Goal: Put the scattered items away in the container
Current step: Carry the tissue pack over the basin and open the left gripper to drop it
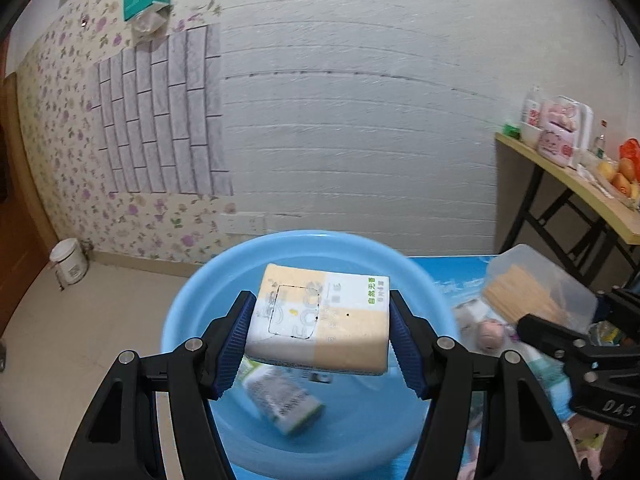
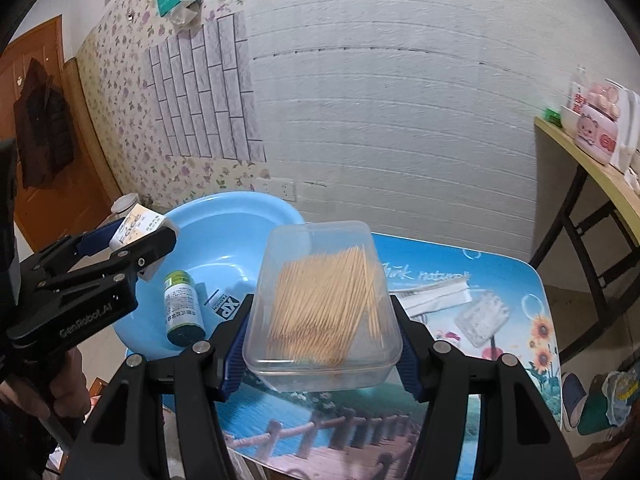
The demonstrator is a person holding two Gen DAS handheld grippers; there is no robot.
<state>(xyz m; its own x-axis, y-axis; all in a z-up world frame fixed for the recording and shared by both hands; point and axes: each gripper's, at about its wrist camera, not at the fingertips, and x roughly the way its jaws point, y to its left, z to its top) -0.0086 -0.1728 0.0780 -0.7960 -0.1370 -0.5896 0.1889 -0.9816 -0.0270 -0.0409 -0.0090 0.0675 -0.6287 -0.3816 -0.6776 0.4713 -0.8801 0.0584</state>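
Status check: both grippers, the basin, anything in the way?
Left gripper clamps tissue pack above blue basin. Right gripper clamps toothpick box over table. Small bottle already in basin. Nothing in the way.

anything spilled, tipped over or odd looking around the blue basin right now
Nothing is spilled. The only tipped thing is the small green-capped bottle, lying on its side inside the round blue plastic basin. The clear plastic toothpick box in the right claw is tilted, its toothpicks heaped unevenly but contained.
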